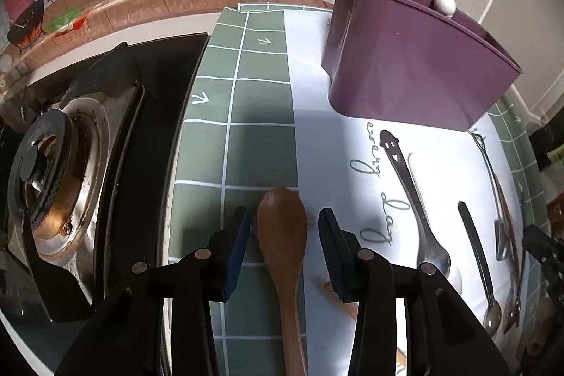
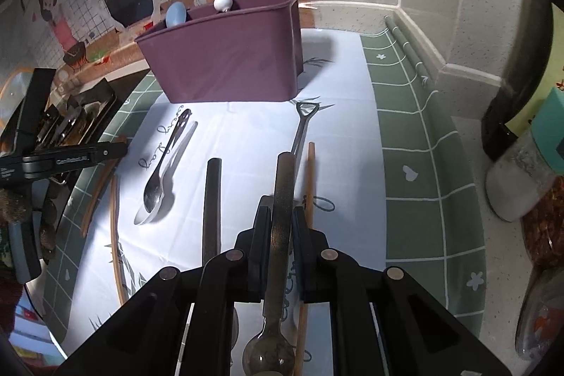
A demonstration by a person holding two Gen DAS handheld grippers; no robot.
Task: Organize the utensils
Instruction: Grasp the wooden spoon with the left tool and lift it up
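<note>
Our right gripper (image 2: 280, 217) pinches a dark-handled spoon (image 2: 282, 199), left gripper (image 1: 285, 228) spread around the wooden spoon (image 1: 282, 235); next we lift toward the purple holder (image 2: 225, 59).

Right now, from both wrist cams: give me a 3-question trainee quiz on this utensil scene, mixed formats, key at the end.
1. True or false: the left gripper is clamped on the wooden spoon.
2. Multiple choice: what does the right gripper hold? A) the smiley-handled steel spoon B) a dark speckled-handle spoon C) a wooden chopstick
3. Fill in: the blue spoon and the white-knobbed utensil stand inside the ______ holder.

Key:
1. False. Its jaws are open, with the spoon bowl lying between them.
2. B. The dark speckled-handle spoon is pinched between the fingers; the smiley-handled steel spoon and wooden chopstick lie on the cloth.
3. Purple, the purple holder.
</note>
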